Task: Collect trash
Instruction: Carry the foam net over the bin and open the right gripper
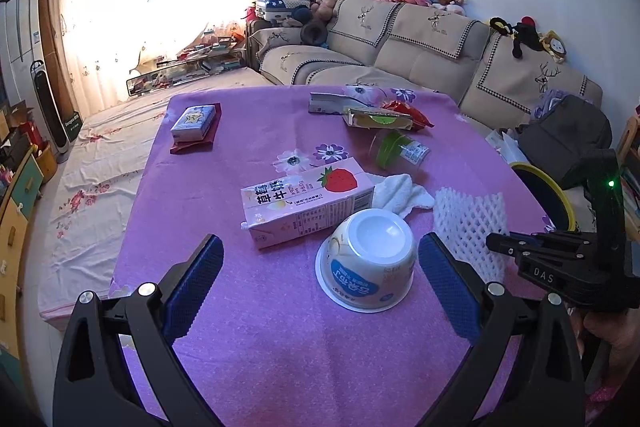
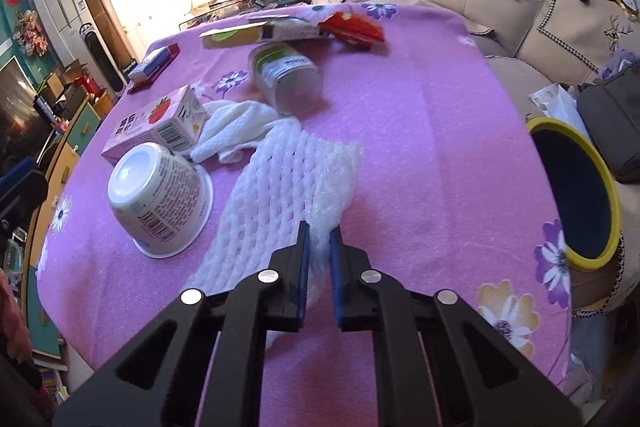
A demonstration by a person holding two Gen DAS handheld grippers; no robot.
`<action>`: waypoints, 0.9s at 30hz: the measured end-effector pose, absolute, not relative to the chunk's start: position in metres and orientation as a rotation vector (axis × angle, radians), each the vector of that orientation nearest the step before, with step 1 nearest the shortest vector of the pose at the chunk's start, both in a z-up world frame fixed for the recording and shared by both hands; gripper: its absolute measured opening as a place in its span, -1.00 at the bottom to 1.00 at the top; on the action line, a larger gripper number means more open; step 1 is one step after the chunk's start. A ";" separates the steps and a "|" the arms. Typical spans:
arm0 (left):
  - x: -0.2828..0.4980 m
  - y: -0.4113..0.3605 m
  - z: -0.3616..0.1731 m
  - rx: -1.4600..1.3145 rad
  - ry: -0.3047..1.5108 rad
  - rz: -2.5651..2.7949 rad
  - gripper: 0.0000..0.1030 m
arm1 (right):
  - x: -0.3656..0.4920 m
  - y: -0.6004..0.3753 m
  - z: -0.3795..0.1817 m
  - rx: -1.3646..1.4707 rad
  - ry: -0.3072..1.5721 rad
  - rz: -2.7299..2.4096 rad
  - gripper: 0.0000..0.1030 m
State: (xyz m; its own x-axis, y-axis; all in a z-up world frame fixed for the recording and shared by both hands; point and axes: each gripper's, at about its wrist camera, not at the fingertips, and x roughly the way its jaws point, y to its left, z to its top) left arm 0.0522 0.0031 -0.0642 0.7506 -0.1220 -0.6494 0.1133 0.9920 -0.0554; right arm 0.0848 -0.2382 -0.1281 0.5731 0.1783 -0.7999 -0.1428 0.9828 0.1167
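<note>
Foam net [image 2: 280, 195]: white mesh fruit sleeve, lying flat on the table [image 2: 420, 147], its near corner bunched up between the right jaws.
Right gripper [image 2: 319, 239]: jaws narrowed onto that corner, blue pads pressing the foam from both sides; I am reading this as a grip, not a hover.
Long axis: the net is running away from the right jaws toward the far left, ending just beside the white cloth [image 2: 236, 131]; the grip sits at one end, so the rest will probably be trailing when lifted.
Bin [image 2: 600, 167]: yellow-rimmed, dark inside, standing off the table's right edge, to the right of the right jaws.
Key relation: net already in the right jaws, bin on the same side; the right hand is the nearer one for the drop.
Left gripper [image 1: 320, 263]: jaws standing wide, holding nothing.
Yogurt cup [image 1: 370, 259]: upside down on the table, sitting between the open left jaws but toward the right pad, not touched.
Milk carton [image 1: 308, 207]: pink, strawberry print, lying on its side just behind the cup, touching the cloth.
Farther trash: green-labelled jar [image 2: 286, 79] on its side, flattened carton [image 2: 256, 35] and red wrapper [image 2: 352, 27] near the far edge.
Judgement: first item is being secured; nearly all trash remains.
Risk: the light foam may be snagging the cup on its way.
</note>
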 end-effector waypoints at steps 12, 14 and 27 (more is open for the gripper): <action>0.063 -0.012 -0.077 0.005 0.750 -0.142 0.87 | 0.094 -0.336 -0.099 0.058 0.850 -0.043 -0.83; 0.066 -0.014 -0.080 0.002 0.759 -0.142 0.87 | 0.102 -0.365 -0.097 0.069 0.838 -0.119 -0.83; 0.083 -0.039 -0.092 0.044 0.795 -0.158 0.87 | 0.159 -0.506 -0.132 0.093 0.913 -0.434 -0.83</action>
State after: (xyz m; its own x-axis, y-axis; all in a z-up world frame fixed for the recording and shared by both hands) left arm 0.0826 -0.0393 -0.0923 0.6891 -0.1248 -0.7138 0.1581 0.9872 -0.0200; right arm 0.1594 -0.5056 -0.1324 0.5315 -0.3239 -0.7827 0.4021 0.9097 -0.1034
